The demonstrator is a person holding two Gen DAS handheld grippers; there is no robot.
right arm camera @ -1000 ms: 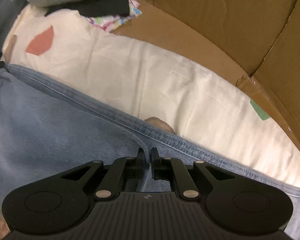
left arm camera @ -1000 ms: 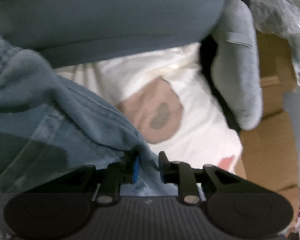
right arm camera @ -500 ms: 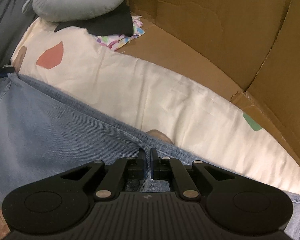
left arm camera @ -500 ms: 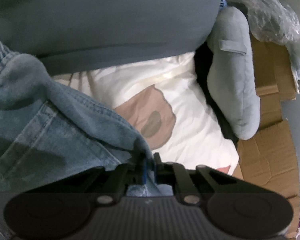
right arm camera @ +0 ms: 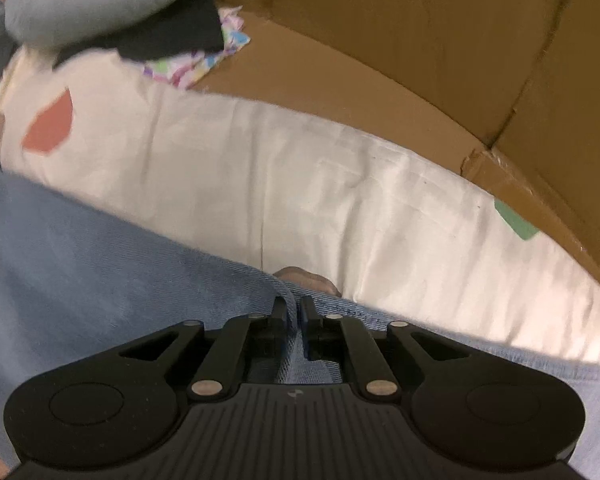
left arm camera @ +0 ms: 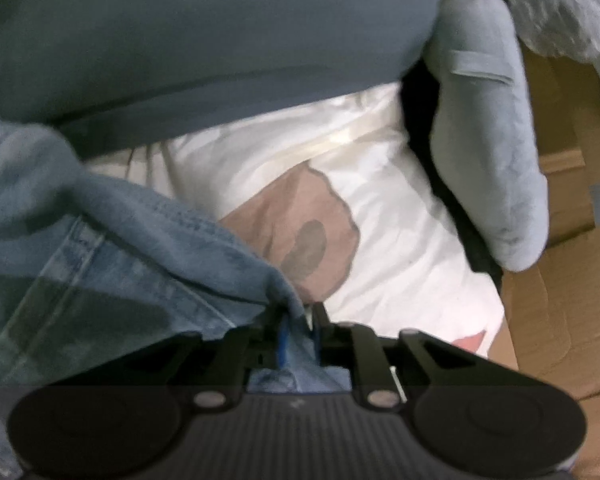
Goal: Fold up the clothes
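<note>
Two hand-held grippers are in your hands, and each has denim between its jaws. Your left hand-held gripper (left arm camera: 300, 314) has a bunched corner of the blue jeans (left arm camera: 112, 248) running through the gap between its fingers; the jaws are opening, and whether the pads press on the cloth cannot be told for certain, though the fabric fills the gap. From that gripper the jeans spread away to its left in thick folds, with a seam line showing. Ahead of it lies a white sheet (left arm camera: 384, 216) printed with a brown patch, and beyond that a large grey-blue cushion (left arm camera: 204, 40). Ahead and to the right lies a pale grey neck pillow (left arm camera: 488, 152), with cardboard (left arm camera: 560, 312) further to the right.

Your right hand-held gripper (right arm camera: 294, 308) straddles the hemmed edge of the jeans (right arm camera: 100, 272); its jaws too are opening, with a narrow ridge of denim standing between the fingers. The jeans lie flat to its left and run under it to the right. Just ahead is the cream sheet (right arm camera: 284, 184) with a red patch, then the brown cardboard wall (right arm camera: 400, 40). Far ahead to the left sits the neck pillow (right arm camera: 92, 4) on dark cloth.
</note>
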